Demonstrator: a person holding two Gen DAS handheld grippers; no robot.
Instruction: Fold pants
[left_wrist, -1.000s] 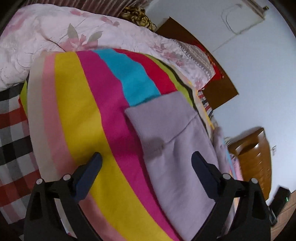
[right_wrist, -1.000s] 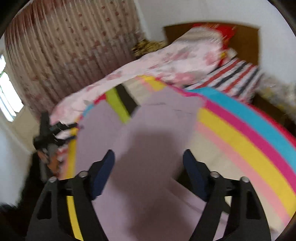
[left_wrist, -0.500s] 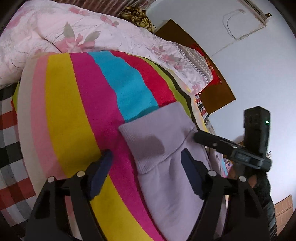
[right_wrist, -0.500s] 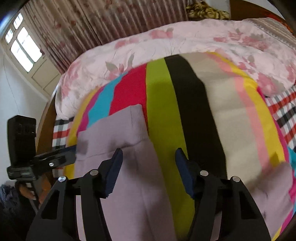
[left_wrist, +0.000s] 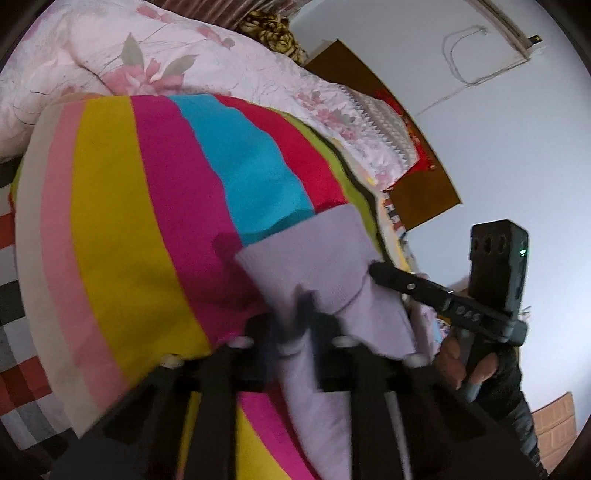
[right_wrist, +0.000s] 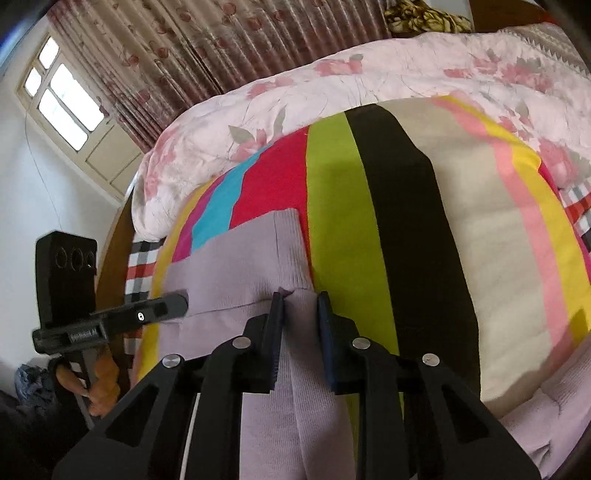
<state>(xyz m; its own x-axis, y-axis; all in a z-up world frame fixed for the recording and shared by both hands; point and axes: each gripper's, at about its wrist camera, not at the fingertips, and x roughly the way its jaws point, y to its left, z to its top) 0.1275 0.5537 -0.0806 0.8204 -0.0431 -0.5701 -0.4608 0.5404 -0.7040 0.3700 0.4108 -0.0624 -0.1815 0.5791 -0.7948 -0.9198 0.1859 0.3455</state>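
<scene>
Lilac pants (right_wrist: 236, 266) lying on striped blanket (right_wrist: 406, 206) over the bed, ribbed cuff end toward the far side, floral quilt (right_wrist: 332, 88) beyond; remainder of the garment running back under both tools toward the near edge. Right gripper (right_wrist: 300, 314) narrowed onto a raised pleat of fabric at the right edge, just below the ribbed band; cloth visibly bunched between the pads, so read as clamped on the pants, though a sliver of gap shows. Left gripper (left_wrist: 295, 325) at the left edge of the same cuff region, motion-blurred; fabric pinched up between the fingers, judged as gripping the pants. Each tool visible from the other's camera at the opposite side of the cuff. Step in hand, by judgement: securing both corners before lifting and carrying this end over for a fold. For a clean result: confirm both layers of knit caught, not the top one alone; confirm no blanket pile taken in with the cloth, since the blanket is soft and directly beneath. Keep both grips level and equally spaced from the cuff edge so the fold line falls square. Lift together, holding light tension across the width to prevent sag. Knit likely stretchy and prone to slip; firm closure advised before any pull.
</scene>
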